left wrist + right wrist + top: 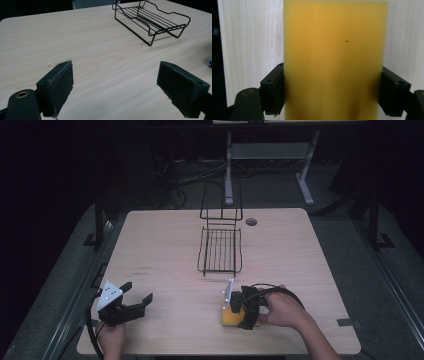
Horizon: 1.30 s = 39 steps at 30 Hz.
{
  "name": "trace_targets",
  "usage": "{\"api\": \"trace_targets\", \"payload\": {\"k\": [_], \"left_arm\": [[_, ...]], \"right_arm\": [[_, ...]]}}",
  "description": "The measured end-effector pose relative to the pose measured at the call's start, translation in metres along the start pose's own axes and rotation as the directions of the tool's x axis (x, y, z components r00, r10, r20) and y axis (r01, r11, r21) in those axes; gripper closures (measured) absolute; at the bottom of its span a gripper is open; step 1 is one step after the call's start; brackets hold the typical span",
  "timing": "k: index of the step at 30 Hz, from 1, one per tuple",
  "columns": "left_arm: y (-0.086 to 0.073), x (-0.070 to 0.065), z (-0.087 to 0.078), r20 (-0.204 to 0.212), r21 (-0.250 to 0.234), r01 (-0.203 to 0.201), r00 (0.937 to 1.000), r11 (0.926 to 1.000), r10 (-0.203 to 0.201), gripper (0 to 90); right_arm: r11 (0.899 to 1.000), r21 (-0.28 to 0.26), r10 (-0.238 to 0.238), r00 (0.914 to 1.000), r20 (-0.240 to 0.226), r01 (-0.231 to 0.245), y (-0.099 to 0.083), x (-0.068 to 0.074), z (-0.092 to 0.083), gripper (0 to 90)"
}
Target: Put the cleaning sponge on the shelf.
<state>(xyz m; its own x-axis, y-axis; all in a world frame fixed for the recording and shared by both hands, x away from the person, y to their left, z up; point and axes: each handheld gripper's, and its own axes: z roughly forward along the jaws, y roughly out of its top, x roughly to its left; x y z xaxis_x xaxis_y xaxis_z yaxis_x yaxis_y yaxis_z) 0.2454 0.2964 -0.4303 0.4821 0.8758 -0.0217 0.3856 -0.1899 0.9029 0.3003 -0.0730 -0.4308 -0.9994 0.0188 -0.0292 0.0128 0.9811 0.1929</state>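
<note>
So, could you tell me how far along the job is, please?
Early. Done: the right gripper has its jaws against both sides of the yellow sponge at the near table edge. In hand: that grasp. Left: the wire rack is empty, probably the sponge's destination; the left gripper waits open.

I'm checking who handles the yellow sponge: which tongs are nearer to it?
Right. The right tongs clasp the yellow sponge on both sides; the left tongs hang open, well off to its left.

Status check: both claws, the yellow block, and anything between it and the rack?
Right claw shut on the yellow block, near table edge. Left claw open, empty. Wire rack ahead, bare tabletop between.
</note>
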Motion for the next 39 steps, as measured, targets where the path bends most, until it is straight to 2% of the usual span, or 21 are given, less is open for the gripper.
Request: {"api": "trace_targets", "payload": {"k": [8, 23, 30, 37, 39], "left_arm": [[0.0, -0.001, 0.0, 0.003, -0.003, 0.0, 1.0, 1.0, 0.0, 12.9], [0.0, 0.0, 0.0, 0.002, -0.003, 0.002, 1.0, 1.0, -0.002, 13.0], [0.0, 0.0, 0.0, 0.004, -0.007, 0.004, 1.0, 1.0, -0.004, 13.0], [0.0, 0.0, 0.0, 0.006, -0.01, 0.011, 0.9999, 0.9999, -0.011, 13.0], [0.0, 0.0, 0.0, 0.006, -0.01, 0.01, 0.9999, 0.9999, -0.01, 13.0]], "right_arm": [[0.999, -0.003, -0.035, 0.9993, 0.01, 0.035, 0.014, -0.009, -0.013, 21.8], [0.999, -0.013, -0.04, 0.9991, 0.013, 0.041, 0.037, -0.034, -0.034, 21.8], [0.999, -0.013, -0.039, 0.999, 0.023, 0.039, 0.044, -0.047, -0.039, 21.8], [0.999, 0.001, -0.038, 0.9991, 0.016, 0.038, 0.049, -0.061, -0.039, 21.8], [0.999, -0.013, -0.032, 0.9995, 0.005, 0.032, 0.05, -0.065, -0.038, 21.7]]}}
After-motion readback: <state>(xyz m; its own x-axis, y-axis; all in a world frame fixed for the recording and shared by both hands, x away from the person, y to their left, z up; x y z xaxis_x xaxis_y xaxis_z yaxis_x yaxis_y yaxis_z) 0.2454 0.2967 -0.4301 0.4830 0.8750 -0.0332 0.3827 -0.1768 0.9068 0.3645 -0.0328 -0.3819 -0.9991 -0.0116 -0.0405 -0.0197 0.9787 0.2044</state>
